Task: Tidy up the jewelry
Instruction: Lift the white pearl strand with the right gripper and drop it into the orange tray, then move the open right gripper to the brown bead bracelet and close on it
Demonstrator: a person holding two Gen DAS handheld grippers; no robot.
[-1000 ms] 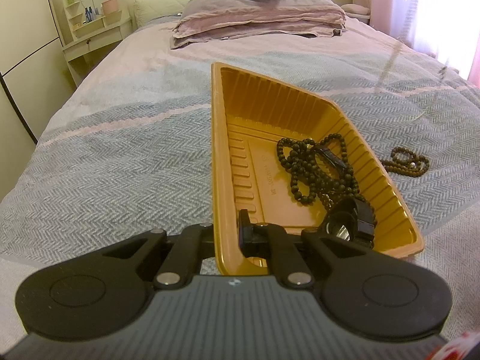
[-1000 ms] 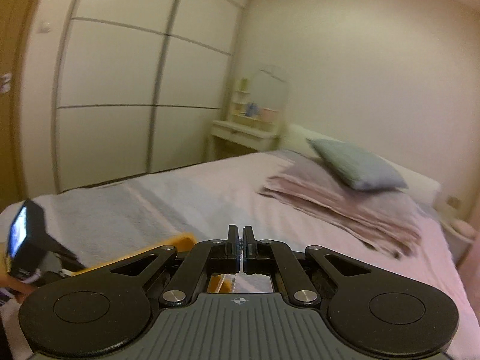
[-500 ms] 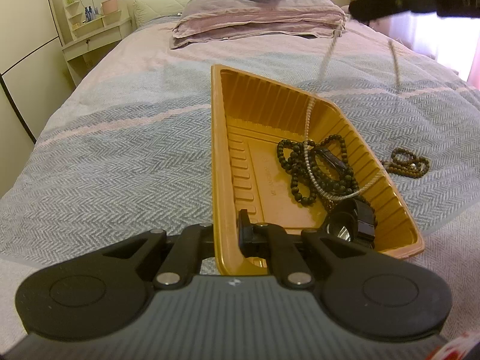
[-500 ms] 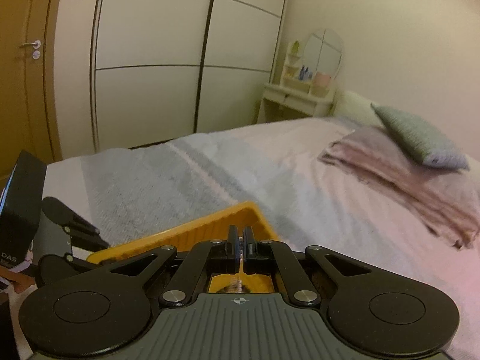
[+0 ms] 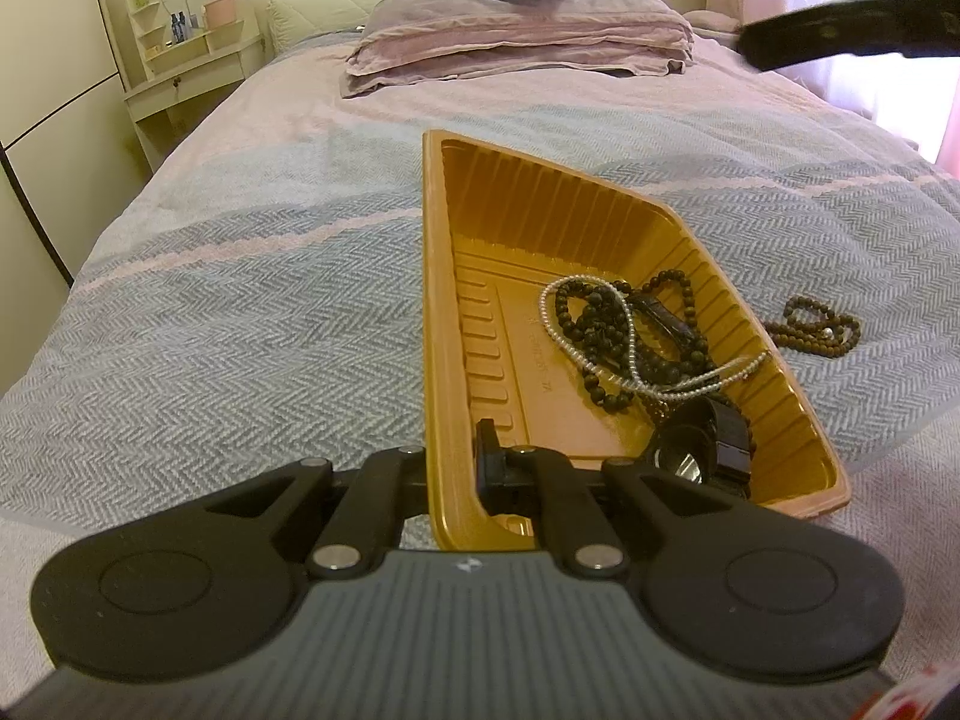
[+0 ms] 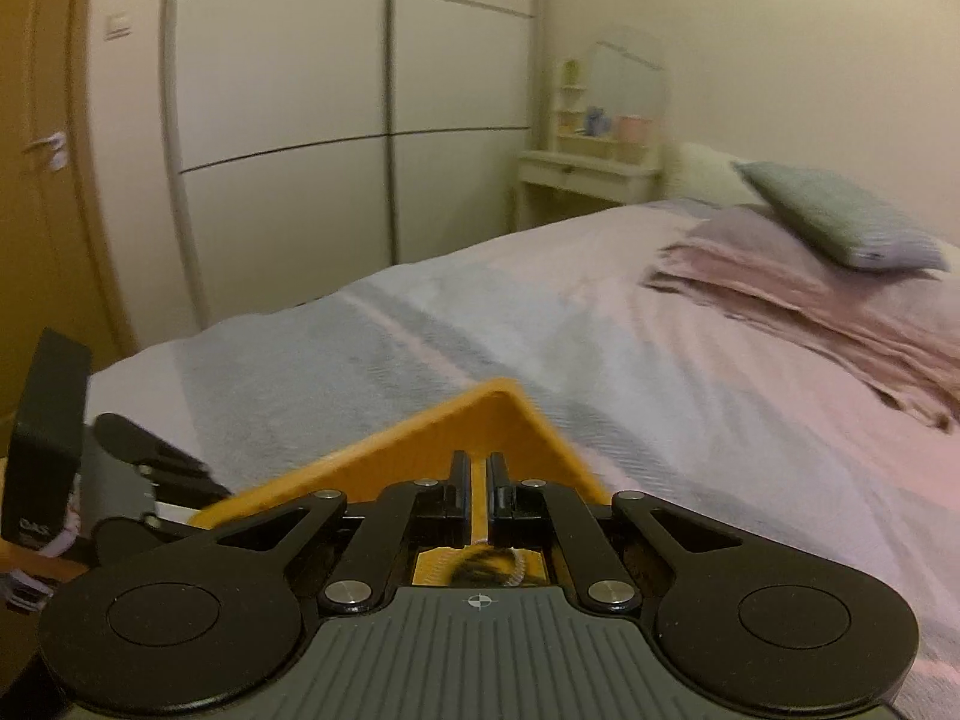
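Note:
A gold plastic tray [image 5: 516, 228] lies on the bed. My left gripper [image 5: 456, 456] is shut on the tray's near left rim. In the tray lie a black bead necklace [image 5: 606, 330], a white pearl necklace [image 5: 630, 354] draped over it, and a black watch [image 5: 702, 450]. A brown bead bracelet [image 5: 816, 330] lies on the bedspread right of the tray. My right gripper [image 6: 478, 480] hovers above the tray [image 6: 432, 444], its jaws slightly apart and empty; it also shows in the left wrist view [image 5: 852, 30] at upper right.
The bed has a grey and pink herringbone spread [image 5: 240, 300]. Pillows [image 5: 516, 30] are stacked at the head. A small vanity [image 5: 186, 54] stands at the far left by wardrobe doors [image 6: 288, 150].
The pearl necklace, hanging from my right gripper earlier, now lies in the tray. My right gripper has let go and its jaws have parted. The left gripper has not moved.

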